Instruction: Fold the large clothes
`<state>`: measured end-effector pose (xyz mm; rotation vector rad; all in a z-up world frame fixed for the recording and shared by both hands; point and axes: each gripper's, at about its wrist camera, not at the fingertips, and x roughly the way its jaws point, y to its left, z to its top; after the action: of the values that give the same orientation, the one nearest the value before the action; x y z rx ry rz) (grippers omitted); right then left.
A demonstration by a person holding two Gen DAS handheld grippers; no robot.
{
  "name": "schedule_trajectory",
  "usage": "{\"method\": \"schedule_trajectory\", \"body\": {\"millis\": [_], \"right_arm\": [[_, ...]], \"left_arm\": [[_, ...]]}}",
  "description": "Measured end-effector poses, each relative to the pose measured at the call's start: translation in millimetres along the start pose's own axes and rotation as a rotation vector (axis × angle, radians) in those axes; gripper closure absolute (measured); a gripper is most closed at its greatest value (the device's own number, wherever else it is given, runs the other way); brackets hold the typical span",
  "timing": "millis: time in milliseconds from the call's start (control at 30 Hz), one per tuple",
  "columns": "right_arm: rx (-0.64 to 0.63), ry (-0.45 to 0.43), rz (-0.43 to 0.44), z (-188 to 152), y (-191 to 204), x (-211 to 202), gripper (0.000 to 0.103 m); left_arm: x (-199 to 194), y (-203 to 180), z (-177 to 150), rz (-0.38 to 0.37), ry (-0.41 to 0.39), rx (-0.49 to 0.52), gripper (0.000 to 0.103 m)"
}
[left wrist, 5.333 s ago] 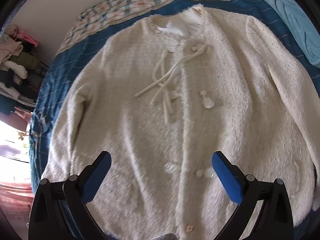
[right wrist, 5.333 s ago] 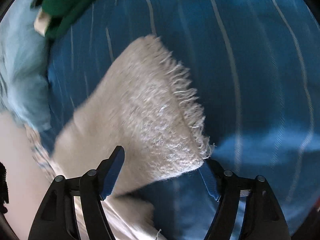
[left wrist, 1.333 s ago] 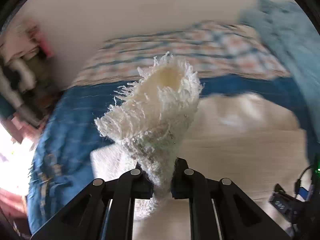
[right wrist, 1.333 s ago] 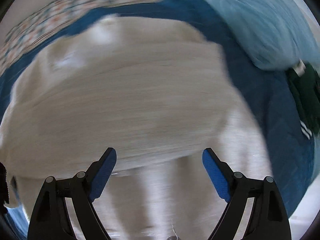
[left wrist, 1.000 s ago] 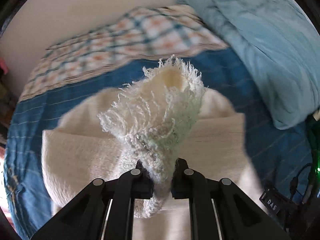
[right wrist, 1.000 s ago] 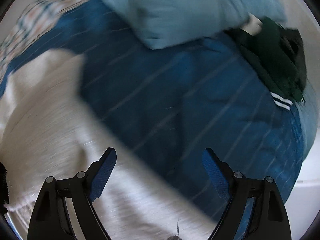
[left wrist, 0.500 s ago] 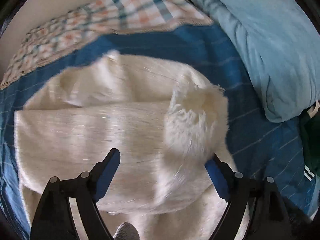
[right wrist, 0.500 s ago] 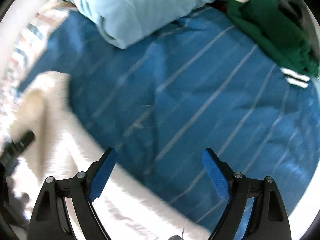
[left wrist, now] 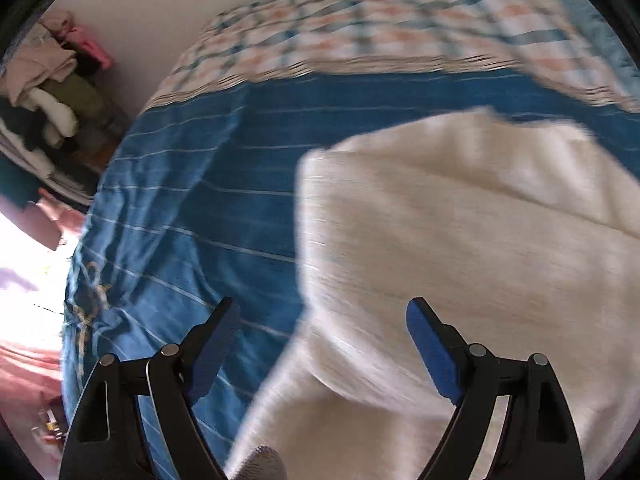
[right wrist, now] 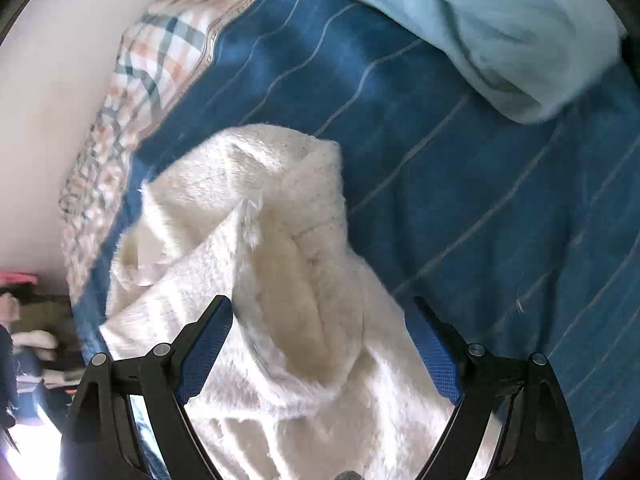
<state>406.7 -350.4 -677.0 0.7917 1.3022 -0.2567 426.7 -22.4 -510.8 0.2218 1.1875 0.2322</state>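
- Two hand-held grippers hover over a cream cardigan [left wrist: 460,240] lying on a bed with a blue striped sheet [left wrist: 192,208].
- Left hand-held gripper [left wrist: 320,352]: its fingers are spread wide apart and hold nothing. The left finger sits above bare sheet, the right one above the cardigan, with the garment's left edge running between them.
- Right hand-held gripper [right wrist: 320,344]: its fingers are also wide apart and empty, and a bunched fold of the cardigan lies in the gap between them.
- In the left wrist view the cardigan fills the right half of the picture. It is blurred, with a sleeve folded across the body. Its long axis seems to run from the near edge of the bed towards the checked pillow [left wrist: 380,32]; the blur leaves this unsure.
- In the right wrist view the cardigan's fringed cuff [right wrist: 250,220] lies on top of the body, its open end pointing up the picture towards the head of the bed.
- A light blue blanket [right wrist: 480,20] lies on the sheet to the right, apart from the cardigan.
- A pile of clothes [left wrist: 44,92] sits off the bed, far left in the left wrist view.
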Motion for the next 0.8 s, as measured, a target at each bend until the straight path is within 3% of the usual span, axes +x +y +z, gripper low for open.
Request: {"method": "schedule_trajectory", "body": {"millis": [100,133,167,267,333,433,500,567,633,667,700,767,800], "right_arm": [[-0.045,0.036,-0.027,2,15,18,0.015],[-0.068,0.03,-0.058,2,17,21,0.027],[-0.103,0.028,-0.095,5,21,24,0.057],[-0.182,-0.023,-0.195,5,34,20,0.087],[-0.212,-0.094,-0.18,6,45,4,0.097],[-0.23,-0.214,-0.135,10,59,-30,0.097],[-0.262,-0.264,-0.168,17,67,-33,0.097],[-0.274,-0.218,-0.231,23,63,-8,0.096],[-0.275,-0.103,-0.293,23,49,22,0.096],[-0.263,-0.078,-0.29,23,43,25,0.095],[-0.243,-0.052,-0.273,21,38,27,0.092],[-0.202,-0.053,-0.242,16,28,13,0.059],[-0.169,-0.061,-0.199,10,19,-2,0.052]], "left_arm": [[27,2,11,0.057,-0.002,0.021,0.018],[32,1,13,0.058,0.002,0.024,0.018],[35,-1,14,0.059,0.003,0.025,0.018],[35,-6,15,0.058,-0.007,0.041,0.018],[32,-9,16,0.045,-0.007,0.042,0.018],[30,-5,17,0.023,-0.002,0.028,0.018],[27,-4,15,0.014,-0.007,0.022,0.018],[31,-3,14,0.015,0.002,0.021,0.018],[34,0,14,0.011,0.014,0.013,0.018],[32,1,12,0.01,0.014,0.01,0.018],[29,4,11,0.011,0.008,0.011,0.018],[17,14,3,0.005,0.001,0.008,0.018],[11,22,-3,-0.001,0.005,0.004,0.018]]}}
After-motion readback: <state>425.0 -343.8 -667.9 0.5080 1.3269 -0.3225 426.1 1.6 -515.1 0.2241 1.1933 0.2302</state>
